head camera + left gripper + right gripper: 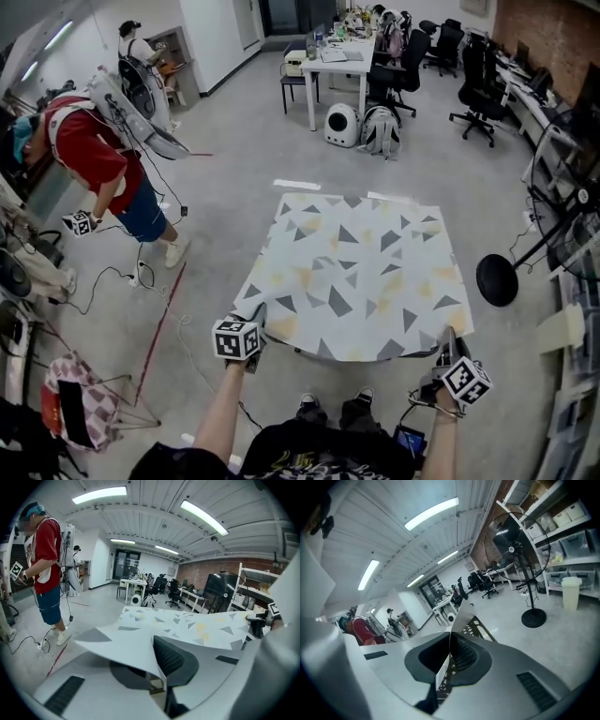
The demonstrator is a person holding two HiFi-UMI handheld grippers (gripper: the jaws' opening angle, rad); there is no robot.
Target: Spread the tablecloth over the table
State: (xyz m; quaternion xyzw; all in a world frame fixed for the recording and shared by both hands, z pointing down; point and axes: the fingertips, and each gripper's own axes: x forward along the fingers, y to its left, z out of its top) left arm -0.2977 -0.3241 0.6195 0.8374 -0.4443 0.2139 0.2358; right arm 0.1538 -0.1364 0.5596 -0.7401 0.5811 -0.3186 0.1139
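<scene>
While outspread, tablecloth [352, 272] in both grippers [258, 326] [450, 342]

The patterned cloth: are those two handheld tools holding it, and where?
Yes. The left gripper is shut on the near left corner of the tablecloth, and the right gripper on its near right corner.
</scene>
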